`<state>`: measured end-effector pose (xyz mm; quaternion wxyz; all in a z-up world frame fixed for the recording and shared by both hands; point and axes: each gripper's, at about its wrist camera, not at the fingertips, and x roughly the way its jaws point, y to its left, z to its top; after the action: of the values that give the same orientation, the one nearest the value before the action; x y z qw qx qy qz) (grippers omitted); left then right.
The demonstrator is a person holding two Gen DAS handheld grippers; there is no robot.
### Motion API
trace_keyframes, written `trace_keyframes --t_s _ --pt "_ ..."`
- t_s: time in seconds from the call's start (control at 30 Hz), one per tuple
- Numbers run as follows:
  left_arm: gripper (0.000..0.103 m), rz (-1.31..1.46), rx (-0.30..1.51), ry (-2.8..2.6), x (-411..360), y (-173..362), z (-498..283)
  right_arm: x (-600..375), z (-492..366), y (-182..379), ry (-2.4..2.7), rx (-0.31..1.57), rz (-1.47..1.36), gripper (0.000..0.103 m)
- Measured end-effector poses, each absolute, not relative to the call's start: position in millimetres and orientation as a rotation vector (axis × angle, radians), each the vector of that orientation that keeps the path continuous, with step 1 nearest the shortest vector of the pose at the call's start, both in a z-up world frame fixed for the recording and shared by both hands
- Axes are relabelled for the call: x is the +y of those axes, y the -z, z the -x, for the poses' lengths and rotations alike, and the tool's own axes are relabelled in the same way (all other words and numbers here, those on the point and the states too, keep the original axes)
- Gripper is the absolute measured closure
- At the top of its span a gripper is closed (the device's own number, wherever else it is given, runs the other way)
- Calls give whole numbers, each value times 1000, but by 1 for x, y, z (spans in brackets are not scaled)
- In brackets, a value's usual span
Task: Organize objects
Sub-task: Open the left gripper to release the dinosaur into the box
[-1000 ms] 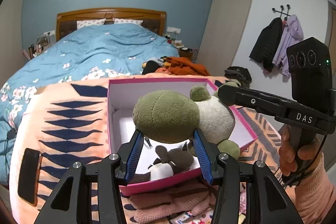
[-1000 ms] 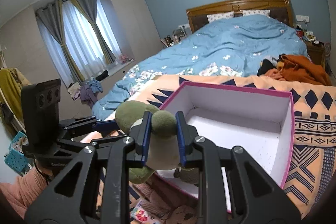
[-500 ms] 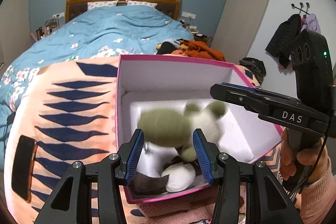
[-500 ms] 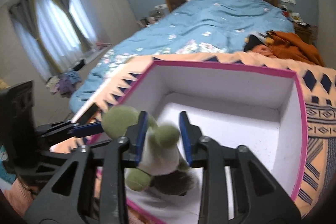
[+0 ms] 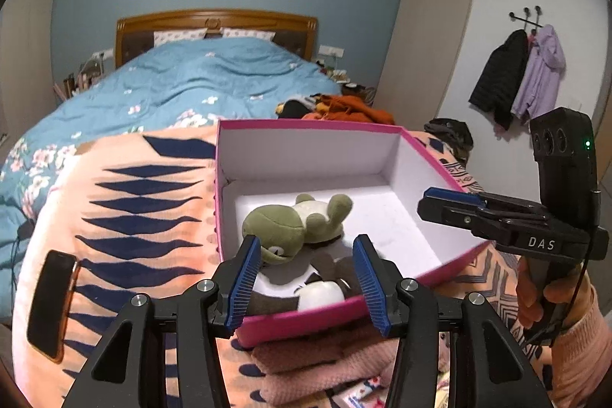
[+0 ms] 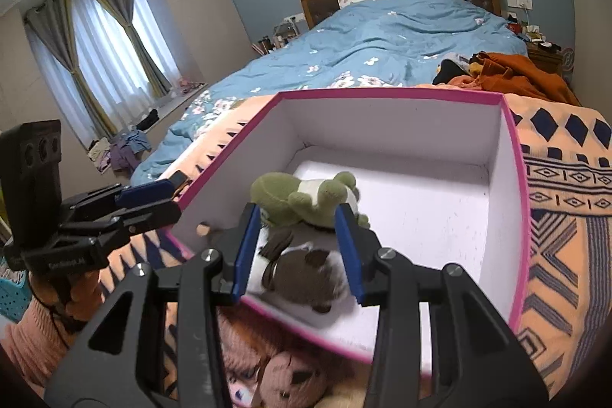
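A green frog plush point(image 5: 275, 228) point(image 6: 290, 194) lies on its side inside the pink-rimmed white box point(image 5: 306, 124) point(image 6: 382, 92), resting partly on a brown and white plush point(image 5: 321, 293) point(image 6: 306, 270) at the box's near end. My left gripper point(image 5: 306, 247) hovers over the near rim, its jaws opening, and its pads do not press on either toy. My right gripper point(image 6: 297, 217) is just above the two plushes with its jaws opening and nothing gripped. In the left wrist view the right gripper point(image 5: 447, 205) reaches in over the box's right wall.
The box sits on an orange blanket with dark blue diamonds point(image 5: 134, 217) at the foot of a blue-covered bed point(image 5: 214, 79). A phone point(image 5: 51, 301) lies on the blanket at left. Pink knitted toys point(image 6: 290, 381) lie before the box. Orange clothes point(image 5: 352, 106) are piled behind it.
Both grippers held the frog plush above the box a second ago. They came down and let go, and the frog now lies in the box on the brown plush.
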<state>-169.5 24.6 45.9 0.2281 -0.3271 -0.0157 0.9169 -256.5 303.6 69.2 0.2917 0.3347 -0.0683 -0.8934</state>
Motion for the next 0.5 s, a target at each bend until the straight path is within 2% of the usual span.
trace_keyframes --t_s 0.23,0.3,0.5 --pt "33 791 -29 -2546 20 -51 132 321 209 -76 2372 -225 -815 58" --pt "27 774 -26 -2544 19 -49 123 324 198 -75 2375 -223 -809 52" --pt "26 811 -17 -2506 22 -28 108 322 171 -52 2352 -198 -880 51"
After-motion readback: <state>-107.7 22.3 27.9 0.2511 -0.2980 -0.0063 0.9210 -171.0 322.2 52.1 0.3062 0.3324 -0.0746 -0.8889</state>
